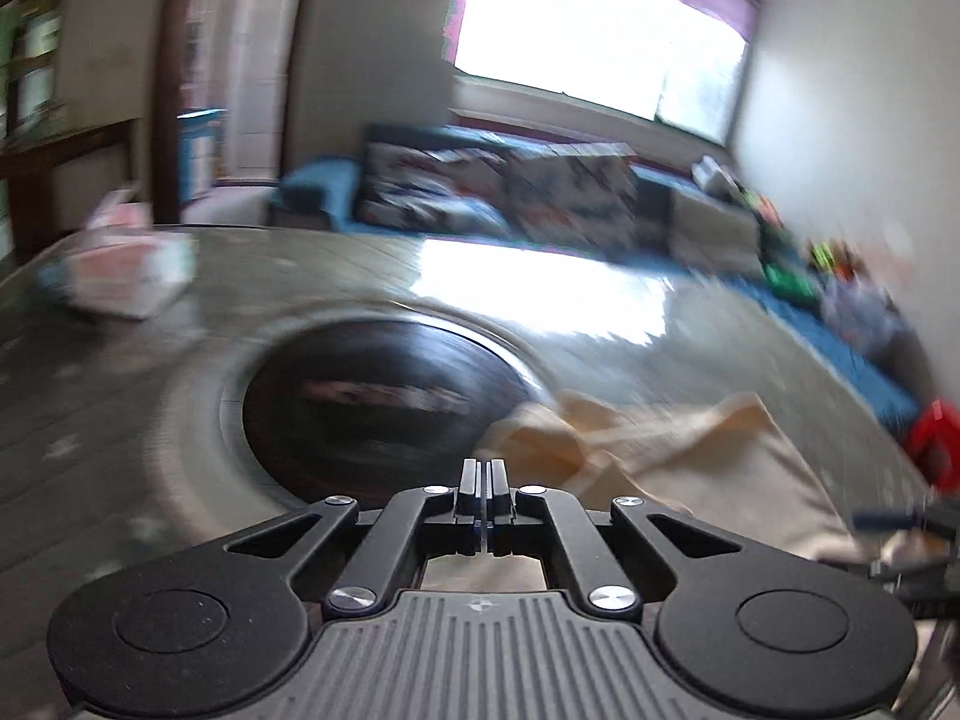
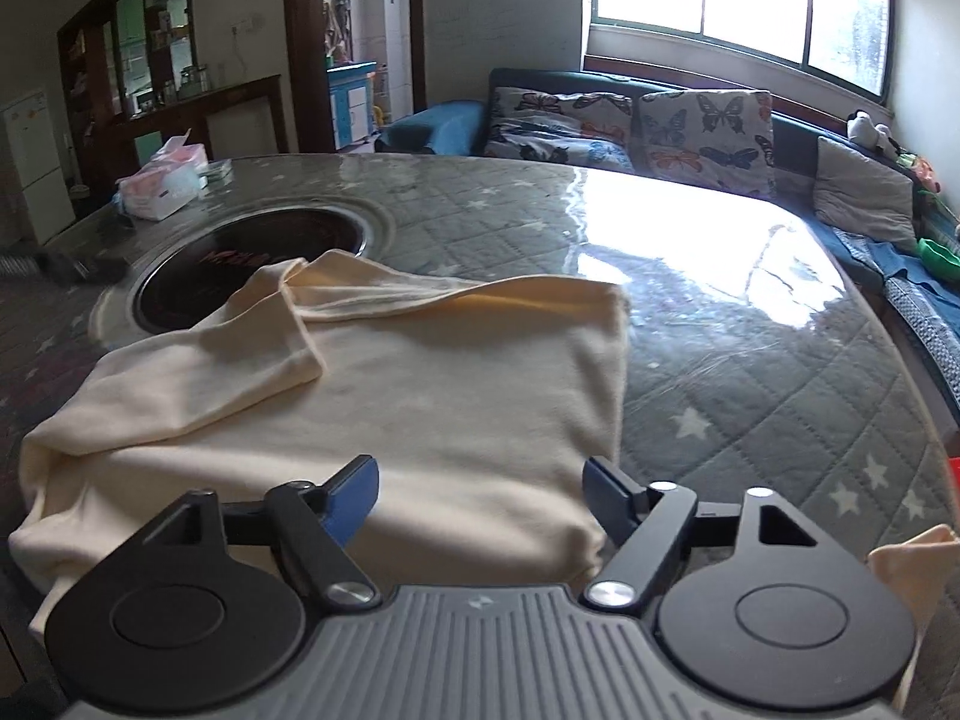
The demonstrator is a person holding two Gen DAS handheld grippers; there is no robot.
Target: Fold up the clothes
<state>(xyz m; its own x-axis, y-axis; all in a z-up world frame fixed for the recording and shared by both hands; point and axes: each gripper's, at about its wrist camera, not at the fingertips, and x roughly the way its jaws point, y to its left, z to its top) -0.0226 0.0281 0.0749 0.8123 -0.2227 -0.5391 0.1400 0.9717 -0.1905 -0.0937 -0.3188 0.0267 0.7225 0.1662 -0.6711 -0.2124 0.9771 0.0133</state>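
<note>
Cream shirt point(image 2: 384, 396) lies part-folded on the surface point(image 2: 750, 372), running left to right just beyond my spread right claw point(image 2: 480, 492), which is nearer; my left claw point(image 1: 483, 483), pressed together on nothing, sits off its left.

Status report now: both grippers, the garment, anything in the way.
Left gripper shut, holding nothing visible. Right gripper open over cream garment, partly folded on the table. Tissue pack at the far edge, clear of the work.
</note>
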